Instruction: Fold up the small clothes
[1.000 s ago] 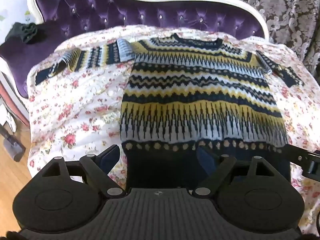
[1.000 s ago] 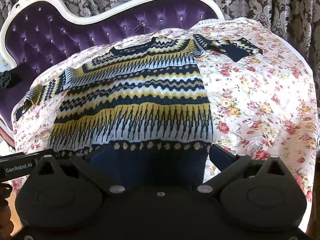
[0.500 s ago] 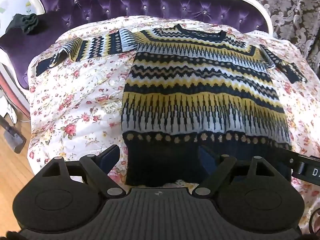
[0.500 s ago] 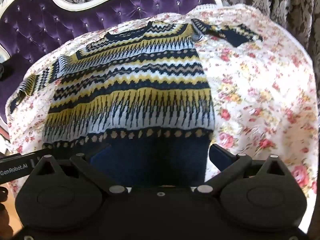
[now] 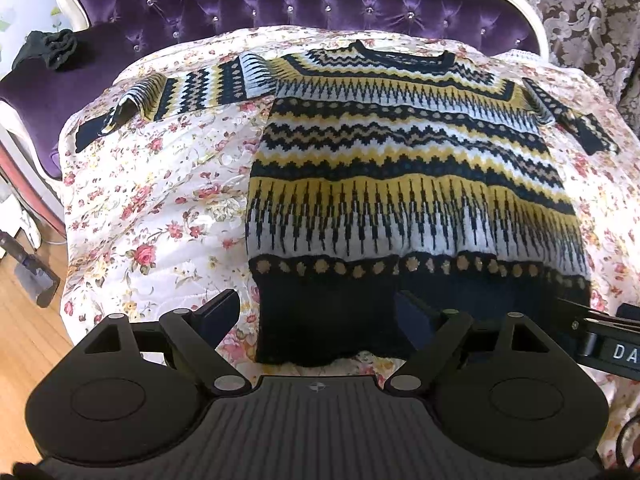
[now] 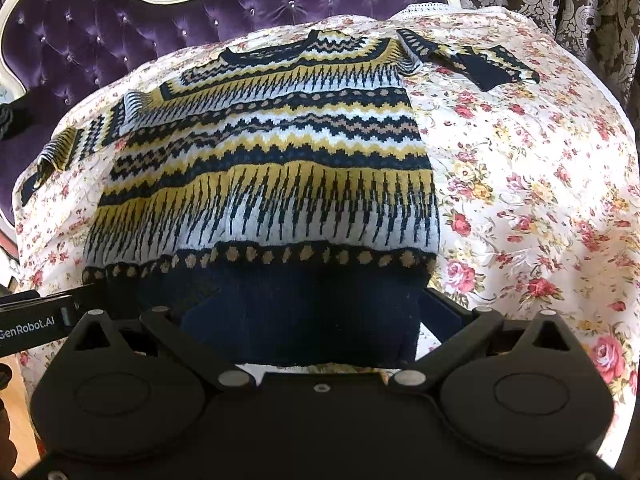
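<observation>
Two hand-held grippers, both open-jawed, nothing held. Left hand-held gripper (image 5: 316,316) straddles the sweater's near-left hem corner; right hand-held gripper (image 6: 304,316) straddles the near-right hem corner. In both views the jaws stand wide, with no pad pressing on the knit.

Patterned knit sweater (image 5: 404,184) lies flat, front up, on the floral quilt (image 5: 152,208), neckline far, navy hem band (image 6: 296,312) near. Left sleeve (image 5: 180,96) spread out sideways, right sleeve (image 6: 472,60) short and angled out. Purple tufted sofa back (image 5: 248,4) behind; dark bundle (image 5: 48,50) on the sofa arm, well apart.

Judged step: about to pinch both hem corners for the first fold.

Risks:
- The quilt is loose and sits right under the hem. Pinch too deep and the quilt comes up with the sweater.
- Thick knit, two layers. A shallow pinch may take the top layer only, so the back drags and bunches.
- Uneven lift between the two sides would skew the fold line.
- Sleeves are not yet tucked, so folding hem-to-neck now could leave them sticking out.
- The hem sits near the quilt's front edge. A pull toward the camera could slide the garment off.
</observation>
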The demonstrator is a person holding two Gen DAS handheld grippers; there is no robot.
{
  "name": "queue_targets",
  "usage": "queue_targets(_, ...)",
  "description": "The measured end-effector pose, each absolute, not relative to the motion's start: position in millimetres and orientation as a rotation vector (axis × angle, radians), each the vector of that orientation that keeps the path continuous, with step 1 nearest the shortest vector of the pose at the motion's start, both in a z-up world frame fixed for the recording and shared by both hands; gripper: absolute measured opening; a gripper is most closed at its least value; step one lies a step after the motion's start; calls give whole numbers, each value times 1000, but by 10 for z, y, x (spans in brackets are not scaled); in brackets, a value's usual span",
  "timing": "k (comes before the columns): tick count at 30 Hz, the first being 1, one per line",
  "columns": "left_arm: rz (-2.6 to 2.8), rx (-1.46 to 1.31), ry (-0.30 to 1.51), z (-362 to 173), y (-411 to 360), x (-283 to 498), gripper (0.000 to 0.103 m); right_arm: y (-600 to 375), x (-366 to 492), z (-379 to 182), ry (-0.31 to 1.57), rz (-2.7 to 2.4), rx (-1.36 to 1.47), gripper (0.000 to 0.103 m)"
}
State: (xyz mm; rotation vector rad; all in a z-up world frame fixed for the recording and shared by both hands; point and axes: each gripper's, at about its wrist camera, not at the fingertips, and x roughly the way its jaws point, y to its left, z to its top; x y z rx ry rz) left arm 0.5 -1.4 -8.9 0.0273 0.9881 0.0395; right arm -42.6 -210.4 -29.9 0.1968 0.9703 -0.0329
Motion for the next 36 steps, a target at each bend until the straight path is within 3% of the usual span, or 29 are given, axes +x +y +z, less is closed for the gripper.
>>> queue_targets(36, 34, 35, 1045, -236, -53, 21, 84, -1988, -342, -359, 1012, -77, 117, 102)
